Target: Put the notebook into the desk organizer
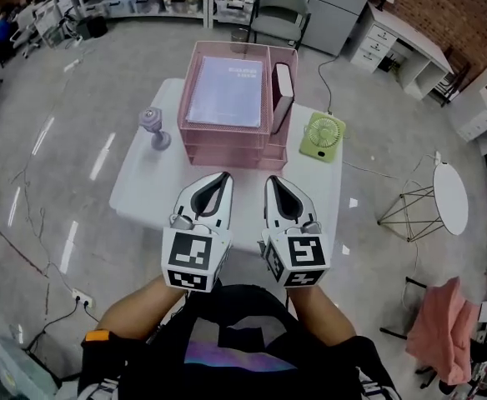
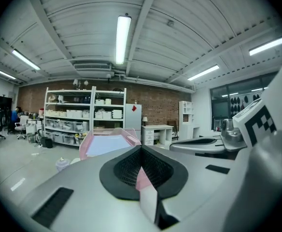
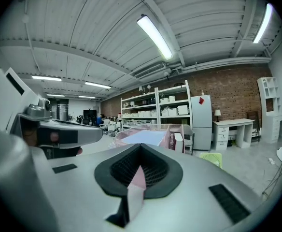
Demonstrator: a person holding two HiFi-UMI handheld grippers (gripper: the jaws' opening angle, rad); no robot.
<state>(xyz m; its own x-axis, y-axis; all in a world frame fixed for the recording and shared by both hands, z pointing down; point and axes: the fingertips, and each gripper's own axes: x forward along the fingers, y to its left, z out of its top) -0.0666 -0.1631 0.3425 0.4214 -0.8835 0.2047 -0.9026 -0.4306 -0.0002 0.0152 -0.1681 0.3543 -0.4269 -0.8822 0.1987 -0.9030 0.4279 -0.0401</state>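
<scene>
Claws: two, the left claw [image 1: 223, 176] and the right claw [image 1: 273, 181], side by side over the near part of the bench [image 1: 143, 192], both pointing far toward the organizer
Left claw state: jaws together, nothing between them
Right claw state: jaws together, nothing between them
Bench: one, white, carrying every item listed below
Desk organizer [image 1: 227, 146]: one, pink mesh, on the far half of the bench, with stacked trays on its left and an upright slot on its right; the number of tiers is hard to count
Notebook [image 1: 227, 90]: one, pale lilac, lying flat in the top tray, well apart from both claws
Book [image 1: 282, 90]: one, white with a dark spine, standing on edge in the right slot
Fan [image 1: 322, 135]: one, small and green, just right of the organizer
Dumbbell [image 1: 154, 127]: one, purple, standing on end, near the organizer's left side
</scene>
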